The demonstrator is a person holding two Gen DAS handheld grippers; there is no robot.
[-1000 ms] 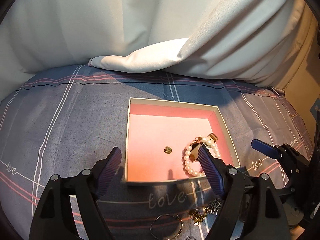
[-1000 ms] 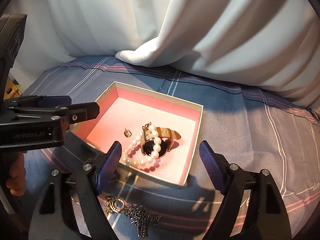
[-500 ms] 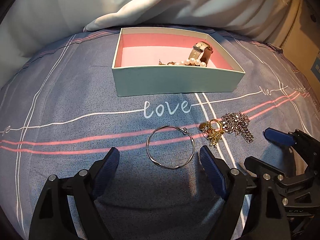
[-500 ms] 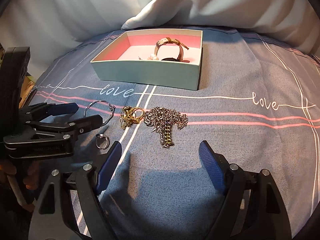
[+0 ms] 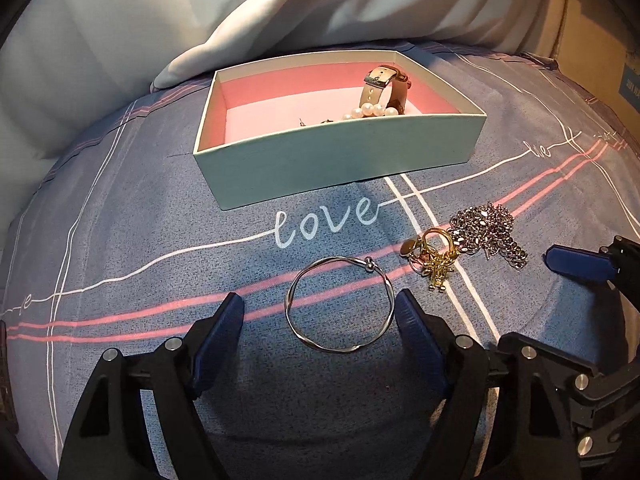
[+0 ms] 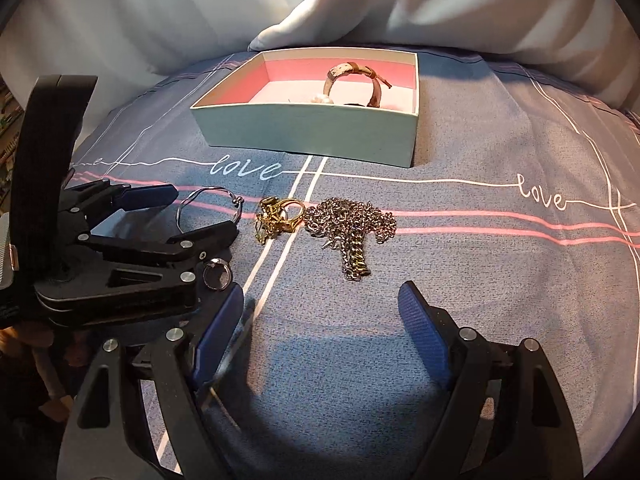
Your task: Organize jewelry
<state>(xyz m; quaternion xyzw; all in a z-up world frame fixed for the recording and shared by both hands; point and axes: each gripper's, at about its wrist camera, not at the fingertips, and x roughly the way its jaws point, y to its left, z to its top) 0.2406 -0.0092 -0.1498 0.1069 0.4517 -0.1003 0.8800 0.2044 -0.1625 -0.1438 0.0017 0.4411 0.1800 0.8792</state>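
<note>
Jewelry lies partly sorted: thin silver bangle (image 5: 339, 305) flat on the bedsheet (image 5: 120, 208), between the spread fingers of the left gripper (image 5: 320, 316). Right gripper (image 6: 322, 312) jaws also wide apart, nothing held, short of the silver chain pile (image 6: 349, 227). Gold charm cluster (image 6: 278, 216) touches the chain; small ring (image 6: 217, 275) sits beside the left tool.

Risks, as judged: bangle is thin and flat on soft cloth, so the fingers may slide over it or pinch fabric. Chain could snag the gold piece and drag it.

Box (image 5: 340, 160), pink-lined, holds a strap watch (image 5: 386, 86), pearls (image 5: 370, 112) and some small pieces I can't make out.
</note>
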